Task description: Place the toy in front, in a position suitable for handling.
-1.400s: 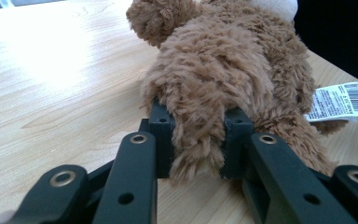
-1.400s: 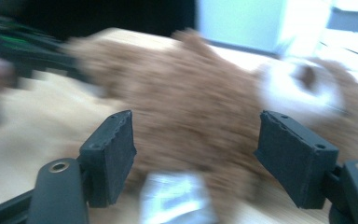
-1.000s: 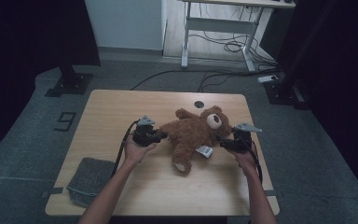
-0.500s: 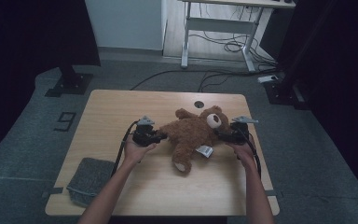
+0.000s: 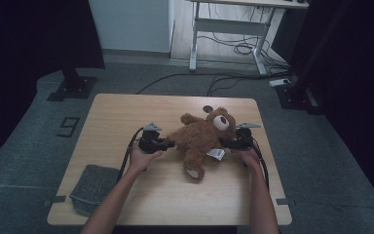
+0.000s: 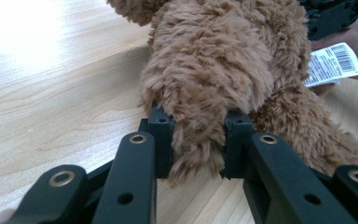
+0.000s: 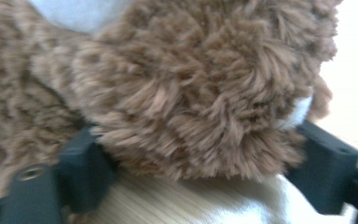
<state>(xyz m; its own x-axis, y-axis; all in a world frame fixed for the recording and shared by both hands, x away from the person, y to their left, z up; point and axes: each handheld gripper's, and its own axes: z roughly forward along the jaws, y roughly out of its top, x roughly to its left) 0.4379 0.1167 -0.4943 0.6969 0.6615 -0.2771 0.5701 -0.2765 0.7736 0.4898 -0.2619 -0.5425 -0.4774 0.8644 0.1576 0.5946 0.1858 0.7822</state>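
One table (image 5: 126,112), light wood, rectangular, standing on grey carpet.

One teddy bear (image 5: 199,139), brown plush, lying near the middle of the table, head toward the far right, one leg pointing toward the near edge. One white tag (image 5: 215,154) with a barcode hangs at its side; the left gripper view shows it too (image 6: 333,63).

One grey cloth (image 5: 95,187), folded, at the near left corner of the table, partly over the edge.

Two grippers, one per hand.
- Left gripper (image 5: 168,144): held in the left hand (image 5: 141,157), at the bear's left side. In the left gripper view its jaws are narrowed onto one furry limb (image 6: 200,93) of the bear, the fur pressed between both pads (image 6: 161,135). The limb rests low over the tabletop.
- Right gripper (image 5: 225,142): held in the right hand (image 5: 248,156), at the bear's right side just below the head. In the right gripper view its jaws stand wide, one on each side of a rounded plush part (image 7: 191,107); the picture is blurred, and whether the pads press the fur cannot be told.

Two forearms, bare, entering from the near edge of the high view.

One black cable trails from each gripper, two in all.

One dark round hole (image 5: 207,109) in the tabletop beyond the bear's head.

One desk frame (image 5: 229,24) stands beyond the table, with loose cables on the floor under it.
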